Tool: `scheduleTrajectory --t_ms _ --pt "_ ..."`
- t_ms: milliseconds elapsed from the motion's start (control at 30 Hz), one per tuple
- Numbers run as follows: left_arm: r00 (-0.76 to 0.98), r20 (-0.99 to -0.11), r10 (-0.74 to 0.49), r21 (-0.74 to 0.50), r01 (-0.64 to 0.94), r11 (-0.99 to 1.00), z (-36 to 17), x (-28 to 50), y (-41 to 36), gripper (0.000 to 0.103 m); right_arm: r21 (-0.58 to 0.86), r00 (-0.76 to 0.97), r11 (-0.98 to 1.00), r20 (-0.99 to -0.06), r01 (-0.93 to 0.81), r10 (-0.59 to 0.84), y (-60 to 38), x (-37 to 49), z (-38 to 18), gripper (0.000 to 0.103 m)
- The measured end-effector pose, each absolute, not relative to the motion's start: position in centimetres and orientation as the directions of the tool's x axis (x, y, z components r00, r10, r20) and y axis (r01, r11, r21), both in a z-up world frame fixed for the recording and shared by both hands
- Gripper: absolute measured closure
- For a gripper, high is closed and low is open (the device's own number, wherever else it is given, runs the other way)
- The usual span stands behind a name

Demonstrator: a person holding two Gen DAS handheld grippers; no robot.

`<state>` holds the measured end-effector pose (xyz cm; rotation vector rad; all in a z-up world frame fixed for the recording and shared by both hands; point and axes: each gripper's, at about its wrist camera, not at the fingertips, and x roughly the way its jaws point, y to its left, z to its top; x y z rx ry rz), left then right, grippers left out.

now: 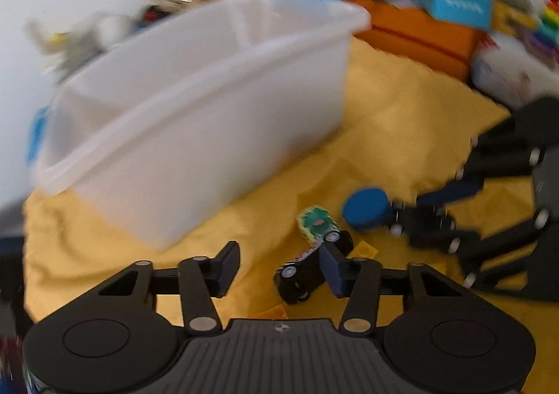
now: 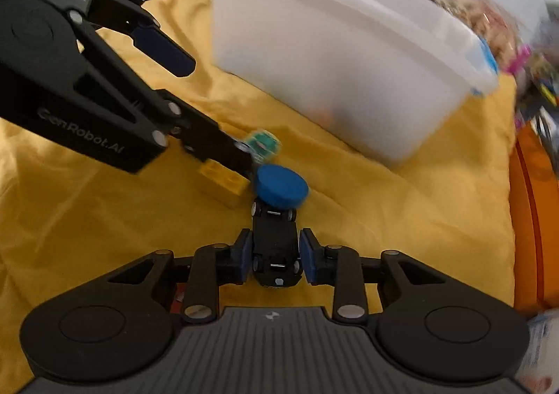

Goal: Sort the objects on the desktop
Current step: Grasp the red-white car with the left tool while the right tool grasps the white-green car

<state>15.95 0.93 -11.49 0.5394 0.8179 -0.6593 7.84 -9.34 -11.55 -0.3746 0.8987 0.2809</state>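
Left wrist view: in front of the white plastic bin, the yellow cloth lies free. The left gripper is spread, holding nothing.

Right wrist view: below the bin, the right gripper pinches the black toy car; a blue round disc touches the car's front.

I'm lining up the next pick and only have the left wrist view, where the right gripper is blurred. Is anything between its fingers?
Observer: Yes. A black toy car sits lengthwise between the right gripper pads, which touch its sides.
Operator: Is the blue disc clear of it?
Observer: No. The blue disc overlaps the car's far end.
Operator: And the brick?
Observer: The yellow brick lies beside the disc, right by the lower finger of the left gripper.
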Motion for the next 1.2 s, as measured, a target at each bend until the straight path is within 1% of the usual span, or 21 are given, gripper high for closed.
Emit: scheduleTrajectory --t_ms 33,100,167,200,233,300,400,467,533,600,700,767,833,867,900,933,1000,1067,1133,1167,1200 --pt "0.463 -0.824 -0.328 0.16 0.744 0.649 -12.0 16.4 0.7 0.062 -0.189 0.593 0.906 -0.801 -0.38 0.082 -9.7 7.8 -11.5 0.071" --pt "0.401 -0.847 -0.349 0.121 0.784 0.608 -12.8 16.8 0.4 0.062 -0.177 0.596 0.915 -0.799 -0.363 0.082 -10.5 7.4 -11.3 0.071" --pt "0.386 -0.853 -0.352 0.115 0.796 0.594 -13.3 16.3 0.2 0.067 -0.159 0.593 0.921 -0.8 -0.355 0.09 -11.2 6.8 -11.1 0.071" --pt "0.395 -0.848 -0.354 0.117 0.79 0.601 -13.4 15.8 0.2 0.072 -0.15 0.589 0.923 -0.802 -0.354 0.096 -11.6 6.5 -11.0 0.071" --pt "0.408 -0.841 -0.357 0.117 0.779 0.615 -13.4 15.2 0.4 0.082 -0.148 0.588 0.924 -0.803 -0.351 0.095 -11.7 6.3 -11.0 0.071" --pt "0.437 -0.824 -0.36 0.109 0.746 0.657 -13.2 14.0 0.8 0.086 -0.152 0.588 0.924 -0.804 -0.35 0.091 -12.1 6.0 -11.2 0.071" --pt "0.493 -0.789 -0.367 0.064 0.66 0.749 -12.0 11.3 2.4 0.086 -0.147 0.591 0.925 -0.801 -0.351 0.097 -12.3 5.7 -10.8 0.071" --pt "0.55 -0.767 -0.331 0.088 0.601 0.794 -11.1 8.6 3.3 0.086 -0.136 0.594 0.923 -0.796 -0.361 0.116 -12.1 5.3 -10.2 0.071" --pt "0.594 -0.762 -0.259 0.139 0.541 0.829 -10.9 6.0 4.1 0.085 -0.101 0.592 0.919 -0.791 -0.38 0.158 -12.4 5.0 -9.5 0.071" --pt "0.614 -0.773 -0.16 0.205 0.481 0.852 -11.9 4.4 4.4 0.085 -0.035 0.566 0.916 -0.796 -0.4 0.216 -12.8 4.6 -9.1 0.071" --pt "0.594 -0.799 -0.097 0.232 0.454 0.86 -13.5 3.6 4.3 0.084 0.108 0.485 0.903 -0.813 -0.417 0.321 -13.3 4.5 -9.4 0.071" --pt "0.597 -0.794 -0.112 0.213 0.447 0.869 -13.6 3.1 4.0 0.078 0.173 0.448 0.902 -0.821 -0.395 0.353 -13.7 4.6 -10.1 0.071" --pt "0.594 -0.789 -0.158 0.163 0.45 0.878 -13.1 2.7 3.6 0.072 0.198 0.437 0.909 -0.826 -0.366 0.356 -14.3 4.8 -10.5 0.071" --pt "0.589 -0.787 -0.186 0.133 0.455 0.88 -12.9 2.7 3.3 0.072 0.213 0.439 0.913 -0.824 -0.347 0.359 -14.7 5.0 -10.5 0.071" --pt "0.581 -0.787 -0.206 0.111 0.462 0.88 -12.9 2.7 3.1 0.07 0.231 0.446 0.918 -0.819 -0.322 0.362 -15.3 5.2 -10.4 0.071" --pt "0.581 -0.784 -0.217 0.103 0.468 0.878 -12.8 2.5 2.8 0.066 0.245 0.455 0.923 -0.814 -0.296 0.362 -15.9 5.3 -10.3 0.07" --pt "0.581 -0.78 -0.232 0.104 0.487 0.867 -12.7 1.9 2.3 0.062 0.263 0.47 0.934 -0.81 -0.242 0.35 -17.2 5.6 -10.4 0.069" --pt "0.583 -0.777 -0.239 0.107 0.495 0.862 -12.5 1.2 1.7 0.06 0.26 0.496 0.947 -0.807 -0.186 0.319 -18.4 5.7 -10.5 0.067" --pt "0.548 -0.791 -0.272 0.06 0.512 0.857 -12.5 1.1 1.6 0.06 0.245 0.527 0.957 -0.798 -0.158 0.291 -19.4 5.8 -10.4 0.063" --pt "0.53 -0.798 -0.288 0.029 0.511 0.859 -12.6 1.1 1.7 0.06 0.22 0.549 0.963 -0.792 -0.153 0.268 -19.7 5.7 -10.2 0.062" --pt "0.527 -0.801 -0.283 0.026 0.503 0.864 -12.6 1.0 1.7 0.06 0.181 0.567 0.971 -0.789 -0.154 0.237 -19.9 5.7 -10.0 0.059"
